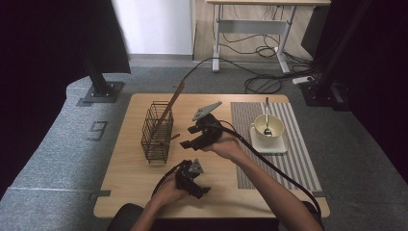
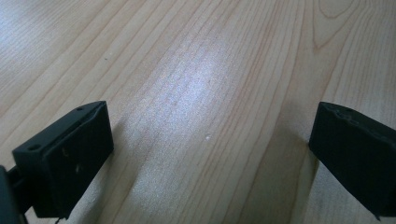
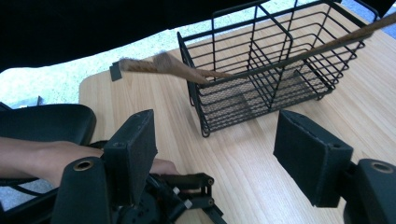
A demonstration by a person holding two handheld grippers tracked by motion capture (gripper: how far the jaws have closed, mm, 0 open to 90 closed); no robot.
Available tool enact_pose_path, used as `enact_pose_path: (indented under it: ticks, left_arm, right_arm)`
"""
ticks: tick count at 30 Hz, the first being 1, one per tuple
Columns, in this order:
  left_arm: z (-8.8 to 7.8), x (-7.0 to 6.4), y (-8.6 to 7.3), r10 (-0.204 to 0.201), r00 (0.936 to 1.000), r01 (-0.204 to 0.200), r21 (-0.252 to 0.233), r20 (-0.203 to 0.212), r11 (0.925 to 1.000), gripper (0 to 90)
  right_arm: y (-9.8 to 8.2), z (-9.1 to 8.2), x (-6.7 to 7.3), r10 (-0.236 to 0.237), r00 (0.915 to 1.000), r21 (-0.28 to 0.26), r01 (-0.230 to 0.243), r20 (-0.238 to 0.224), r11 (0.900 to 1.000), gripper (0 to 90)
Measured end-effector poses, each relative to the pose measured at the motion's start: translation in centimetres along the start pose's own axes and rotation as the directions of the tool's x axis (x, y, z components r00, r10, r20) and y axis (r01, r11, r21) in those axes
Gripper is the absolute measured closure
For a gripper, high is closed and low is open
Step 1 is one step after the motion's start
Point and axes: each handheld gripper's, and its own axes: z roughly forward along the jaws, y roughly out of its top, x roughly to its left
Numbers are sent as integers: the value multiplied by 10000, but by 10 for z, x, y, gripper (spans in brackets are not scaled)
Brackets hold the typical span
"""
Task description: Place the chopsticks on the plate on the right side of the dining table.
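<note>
chopsticks [image 1: 171, 103]: two sitting in one wire basket [image 1: 155, 134], leaning out. your right gripper [image 1: 188, 143] is hovering just beside it, jaws spread, nothing between. left gripper [image 1: 204, 191] is resting low over table [image 1: 125, 168], jaws wide.

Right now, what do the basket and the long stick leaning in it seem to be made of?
The basket looks like thin metal wire with a matte black coating: straight welded bars and a fine mesh floor. The stick appears to be brown wood, unpolished, with a thicker rounded end poking through the bars; it could also be bamboo.
</note>
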Motion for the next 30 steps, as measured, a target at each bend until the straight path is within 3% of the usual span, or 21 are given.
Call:
enact_pose_path:
  ticks: [10,14,20,27,30]
  left_arm:
    - [0,0,0,39,10000,-39,23,-16,10000,0]
    - [0,0,0,18,10000,-18,-17,-45,10000,0]
    - [0,0,0,23,10000,-23,69,-28,10000,0]
    - [0,0,0,37,10000,-37,9,-2,10000,0]
    - [0,0,0,33,10000,-33,2,-15,10000,0]
  right_arm:
    - [17,13,9,-321,9993,-69,320,-181,9995,412]
    - [21,19,12,-511,9987,113,512,-31,9986,482]
    - [18,31,13,-769,9969,303,764,160,9966,585]
    - [17,39,16,-958,9952,-54,960,210,9954,777]
    - [17,38,16,-992,9946,-53,994,302,9950,795]
